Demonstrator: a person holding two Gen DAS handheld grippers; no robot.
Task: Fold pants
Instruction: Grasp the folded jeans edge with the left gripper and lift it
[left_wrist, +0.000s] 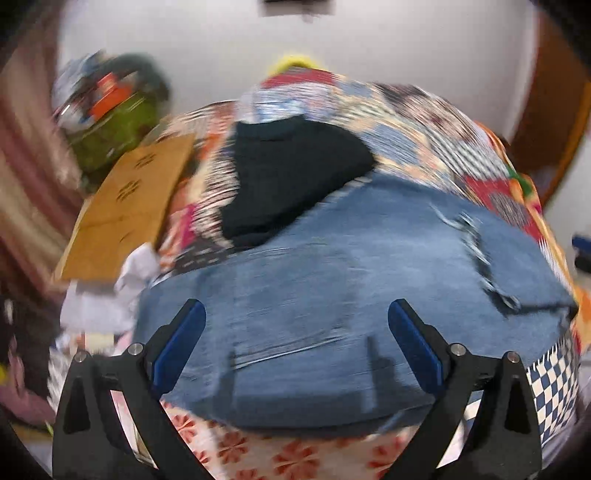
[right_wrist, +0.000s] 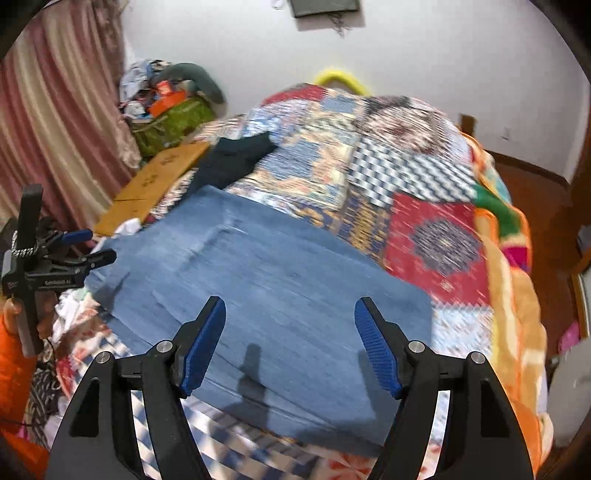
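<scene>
Both tools hover just above the bed's near edge with jaws spread wide and nothing between them: the left gripper (left_wrist: 297, 343) over the near hem of the folded blue denim pants (left_wrist: 332, 295), the right gripper (right_wrist: 290, 343) over the same bundle's near right portion. The pants lie flat as a rectangular packet on the patchwork quilt (right_wrist: 436, 240), near its front-left corner. Judged a late stage: any further fold should pinch both near corners evenly; beyond lies a dark folded garment (left_wrist: 288, 177), then a cardboard sheet (left_wrist: 125, 206).
</scene>
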